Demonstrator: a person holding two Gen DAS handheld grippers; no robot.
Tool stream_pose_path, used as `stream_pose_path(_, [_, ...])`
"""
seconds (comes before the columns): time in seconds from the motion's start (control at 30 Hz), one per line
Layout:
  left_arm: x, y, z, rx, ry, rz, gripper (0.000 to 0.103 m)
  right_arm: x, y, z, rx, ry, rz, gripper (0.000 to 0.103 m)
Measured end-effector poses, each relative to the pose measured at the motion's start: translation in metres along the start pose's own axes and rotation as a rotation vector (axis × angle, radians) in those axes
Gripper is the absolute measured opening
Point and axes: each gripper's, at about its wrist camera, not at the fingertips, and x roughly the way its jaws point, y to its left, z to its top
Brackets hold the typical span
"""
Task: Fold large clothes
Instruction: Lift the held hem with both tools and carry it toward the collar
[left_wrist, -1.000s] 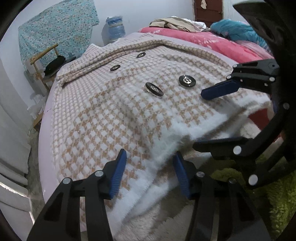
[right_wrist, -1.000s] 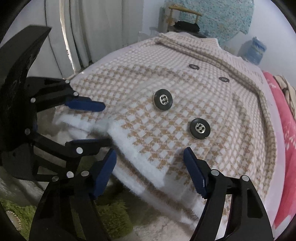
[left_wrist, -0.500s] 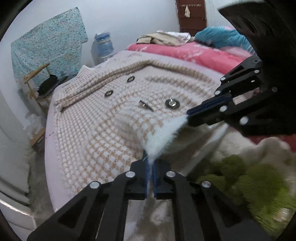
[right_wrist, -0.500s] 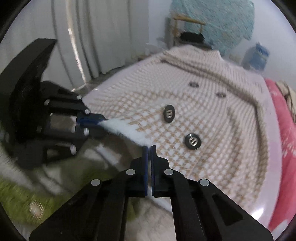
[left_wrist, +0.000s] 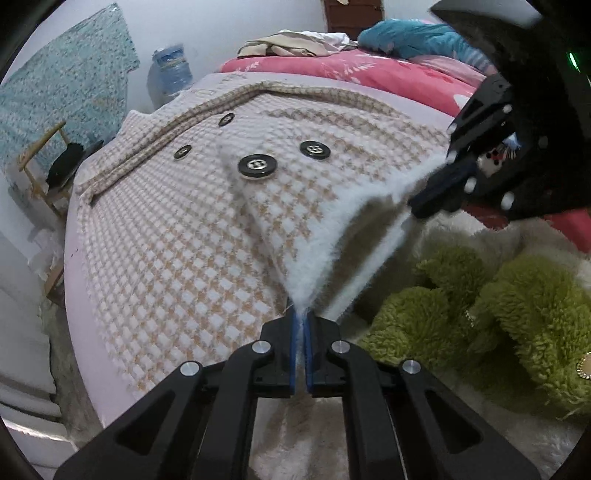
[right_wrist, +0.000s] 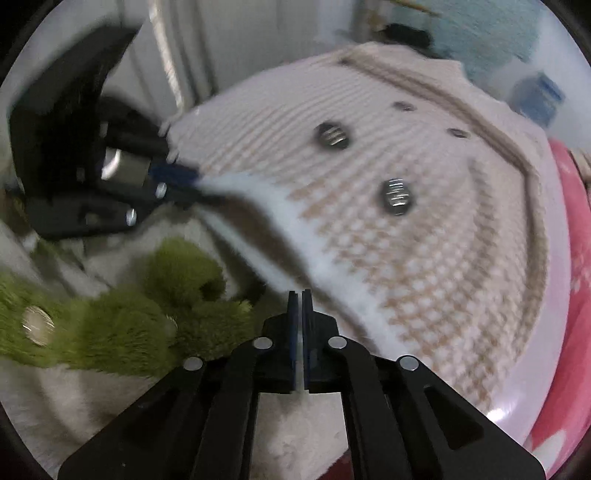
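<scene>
So this is the very start of the first fold, with the hem picked up and the fold-over not yet made. Going from the left: the left hand-held gripper (left_wrist: 300, 319) is clenched tight on the fluffy white hem (left_wrist: 354, 206) of the checked coat (left_wrist: 177, 236), fabric pinched right between the blue pads, at the near-left end of that bottom edge. The coat itself is spread front-up on the bed (left_wrist: 79, 295), its four black buttons (left_wrist: 257, 166) showing, and only the bottom edge is off the surface, hanging as a raised flap between the two grips. Over on the right, the right hand-held gripper (right_wrist: 300, 295) is also clamped down on the same hem further along; its jaws have just been closing and then eased a hair, but the white trim is plainly still caught in them. The right wrist view is blurry, so finer detail there is hard to tell. Next move probably calls for both hands carrying the hem up and away toward the collar end together, keeping the edge taut and level so the lower half lays flat over the buttons without bunching. A green plush thing (left_wrist: 517, 302) sits just below the hem, worth staying clear of.
</scene>
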Motion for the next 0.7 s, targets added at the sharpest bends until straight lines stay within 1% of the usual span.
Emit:
stream_pose_path(0.07, [-0.005, 0.001, -0.001, -0.012, -0.004, -0.005, 0.005, -0.016, -0.012, -0.004, 0.088, -0.051, 0.025, 0.052])
stream_pose_path(0.1, [-0.008, 0.001, -0.001, -0.016, -0.002, -0.011, 0.007, -0.022, -0.018, -0.006, 0.129, -0.078, 0.038, 0.058])
stream_pose_path(0.13, [-0.011, -0.001, -0.003, -0.018, 0.000, -0.020, 0.008, -0.027, -0.022, -0.009, 0.162, -0.093, 0.050, 0.058])
stream_pose_path(0.17, [-0.014, -0.003, -0.003, -0.018, -0.005, -0.021, 0.012, -0.029, -0.025, -0.011, 0.187, -0.097, 0.062, 0.058])
stream_pose_path(0.2, [-0.018, -0.004, -0.002, -0.018, -0.017, -0.020, 0.019, -0.031, -0.029, -0.014, 0.216, -0.104, 0.064, 0.058])
stream_pose_path(0.23, [-0.022, -0.006, -0.002, -0.019, -0.027, -0.021, 0.022, -0.032, -0.031, -0.017, 0.231, -0.109, 0.048, 0.058])
stream_pose_path(0.3, [-0.029, -0.009, 0.000, -0.011, -0.057, -0.020, 0.035, -0.029, -0.031, -0.022, 0.236, -0.100, -0.002, 0.058])
stream_pose_path(0.37, [-0.029, -0.014, 0.004, 0.005, -0.077, -0.005, 0.039, -0.025, -0.028, -0.021, 0.228, -0.098, -0.030, 0.058])
stream_pose_path(0.43, [-0.024, -0.017, 0.010, 0.028, -0.083, 0.018, 0.040, -0.021, -0.021, -0.018, 0.196, -0.101, -0.056, 0.058])
stream_pose_path(0.53, [-0.012, -0.024, 0.020, 0.073, -0.107, 0.054, 0.040, -0.013, -0.012, -0.015, 0.118, -0.099, -0.125, 0.058])
stream_pose_path(0.6, [-0.002, -0.026, 0.027, 0.097, -0.113, 0.080, 0.040, -0.001, -0.009, -0.010, 0.054, -0.082, -0.184, 0.051])
stream_pose_path(0.63, [0.002, -0.027, 0.030, 0.109, -0.116, 0.092, 0.040, 0.003, -0.006, -0.010, 0.032, -0.075, -0.196, 0.045])
stream_pose_path(0.67, [0.006, -0.030, 0.033, 0.127, -0.121, 0.106, 0.040, 0.007, -0.003, -0.009, -0.007, -0.069, -0.206, 0.040])
stream_pose_path(0.7, [0.009, -0.031, 0.036, 0.139, -0.123, 0.116, 0.040, 0.008, -0.001, -0.008, -0.028, -0.071, -0.214, 0.039])
